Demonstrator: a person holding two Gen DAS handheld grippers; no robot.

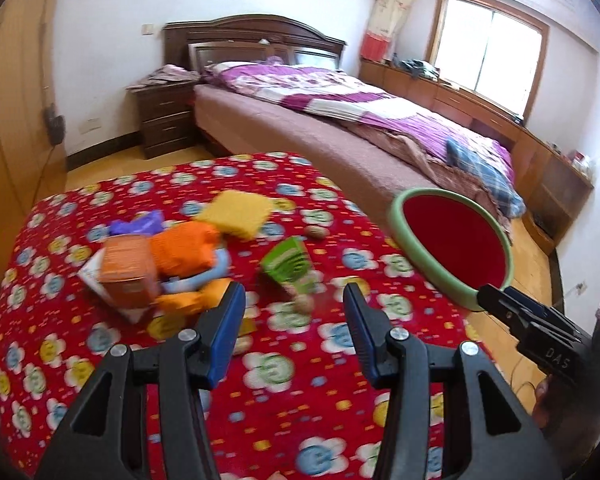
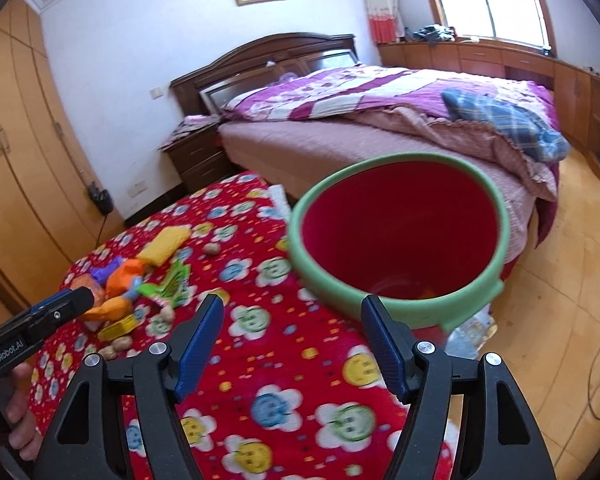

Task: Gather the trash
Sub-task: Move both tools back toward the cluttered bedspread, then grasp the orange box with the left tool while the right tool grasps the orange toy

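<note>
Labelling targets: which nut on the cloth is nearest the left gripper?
The nut just ahead of the left gripper, by the green packet; the other nut lies farther back, near the yellow pad.

Motion blur smears the heap of orange, yellow and purple wrappers (image 1: 172, 256) on the red flower-patterned cloth (image 1: 284, 408), so no print is legible. The red bin with a green rim (image 2: 396, 308) hides most of its own contents; its base is out of sight.

"DAS" is printed on the right gripper (image 1: 485, 300) body; "GenRobot.AI" is printed on the left gripper (image 2: 80, 294) (white lettering on black).
</note>
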